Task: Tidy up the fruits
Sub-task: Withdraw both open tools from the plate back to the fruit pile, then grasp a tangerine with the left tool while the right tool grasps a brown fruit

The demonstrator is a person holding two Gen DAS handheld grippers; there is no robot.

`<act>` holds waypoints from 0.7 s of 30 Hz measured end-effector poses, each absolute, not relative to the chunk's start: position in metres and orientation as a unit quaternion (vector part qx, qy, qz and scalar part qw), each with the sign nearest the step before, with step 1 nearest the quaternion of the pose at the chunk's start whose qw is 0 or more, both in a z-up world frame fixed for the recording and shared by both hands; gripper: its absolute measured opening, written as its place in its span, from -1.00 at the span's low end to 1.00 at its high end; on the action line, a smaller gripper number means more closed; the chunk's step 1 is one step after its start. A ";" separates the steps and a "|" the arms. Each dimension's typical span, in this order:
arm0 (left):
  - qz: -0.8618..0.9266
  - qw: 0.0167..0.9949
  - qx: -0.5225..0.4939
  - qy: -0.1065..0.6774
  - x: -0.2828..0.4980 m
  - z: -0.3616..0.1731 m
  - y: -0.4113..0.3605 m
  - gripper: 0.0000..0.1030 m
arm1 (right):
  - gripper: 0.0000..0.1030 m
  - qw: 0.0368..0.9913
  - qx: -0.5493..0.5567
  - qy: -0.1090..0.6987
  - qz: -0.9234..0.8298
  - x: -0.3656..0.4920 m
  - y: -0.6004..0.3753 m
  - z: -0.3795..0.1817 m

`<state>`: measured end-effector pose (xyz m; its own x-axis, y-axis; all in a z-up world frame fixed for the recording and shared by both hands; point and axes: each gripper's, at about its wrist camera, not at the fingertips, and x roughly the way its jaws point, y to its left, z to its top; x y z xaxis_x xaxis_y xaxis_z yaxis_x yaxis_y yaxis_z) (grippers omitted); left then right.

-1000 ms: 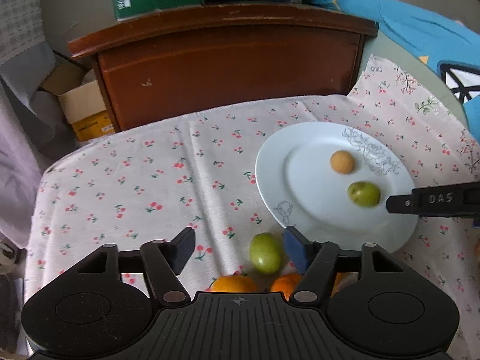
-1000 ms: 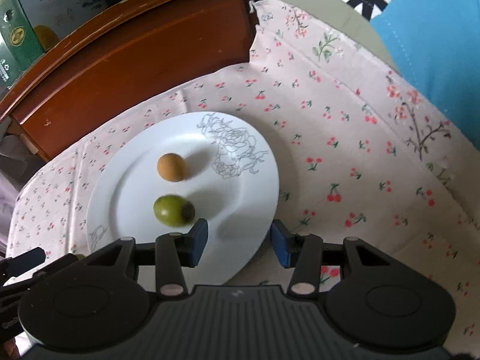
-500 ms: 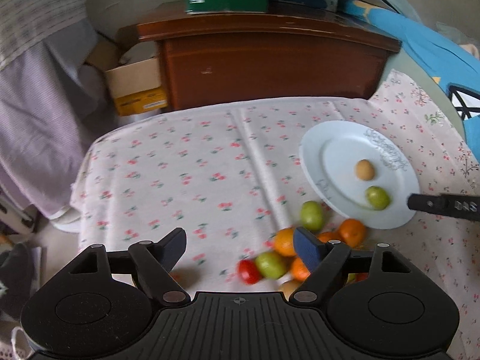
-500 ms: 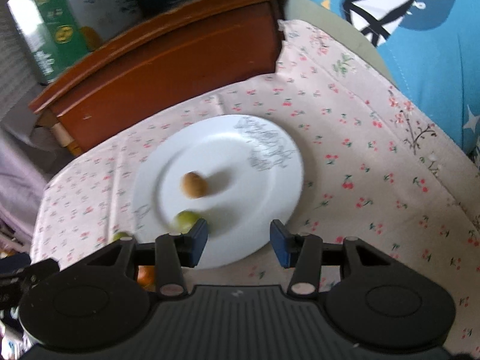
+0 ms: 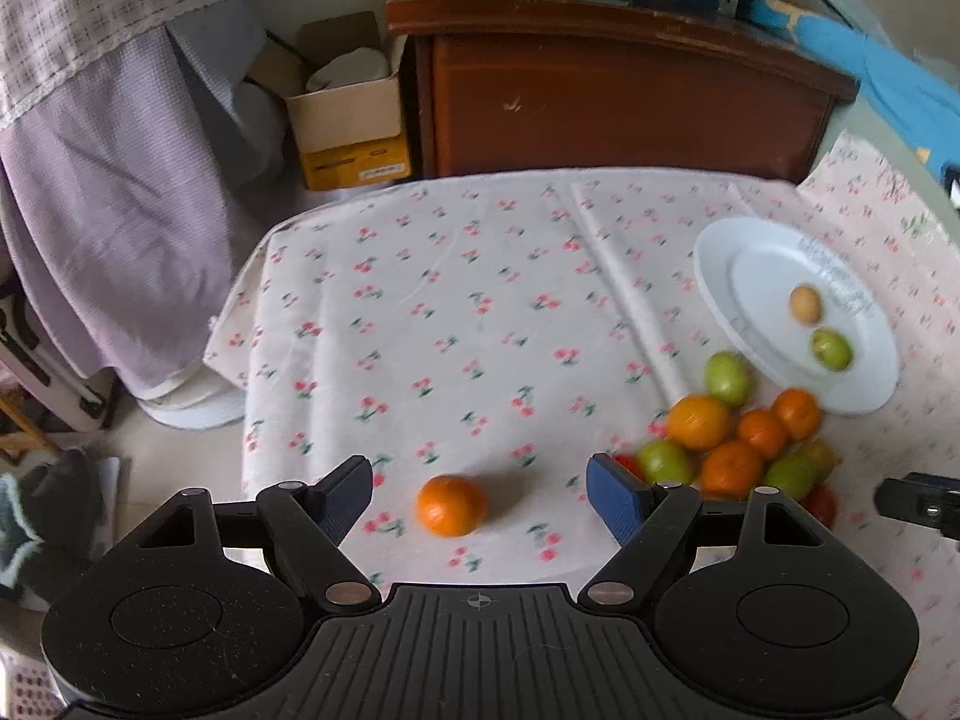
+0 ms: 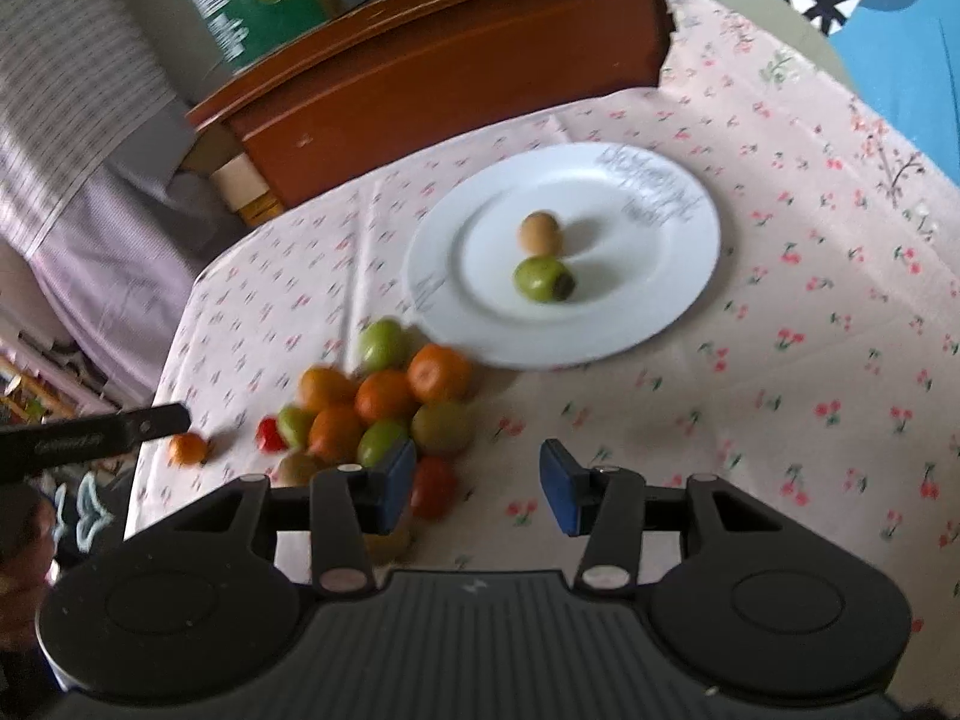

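A lone orange (image 5: 450,505) lies on the cloth-covered table (image 5: 480,312) near its front edge, between but untouched by the left gripper (image 5: 479,495), whose jaws, just widened, stand spread and empty.

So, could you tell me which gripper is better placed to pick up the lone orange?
Left. The left gripper is open with the lone orange between its fingers; the right gripper faces the plate.

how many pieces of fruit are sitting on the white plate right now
2. On the round white plate, a small tan-brown fruit sits nearer the wooden cabinet, and a green fruit lies just in front of it. The plate is fully in view, so none looks hidden.
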<state>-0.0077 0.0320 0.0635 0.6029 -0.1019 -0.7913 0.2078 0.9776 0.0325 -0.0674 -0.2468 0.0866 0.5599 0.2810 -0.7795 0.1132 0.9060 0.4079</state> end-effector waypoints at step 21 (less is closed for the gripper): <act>-0.073 0.896 0.075 0.431 -0.006 0.027 0.040 0.37 | -0.06 0.845 0.194 0.490 0.096 -0.085 -0.206 0.065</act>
<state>-0.0059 0.0401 0.0265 0.6173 -0.0656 -0.7840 0.1953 0.9781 0.0719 -0.0854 -0.2058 0.0648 0.5023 0.3521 -0.7898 0.0285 0.9061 0.4221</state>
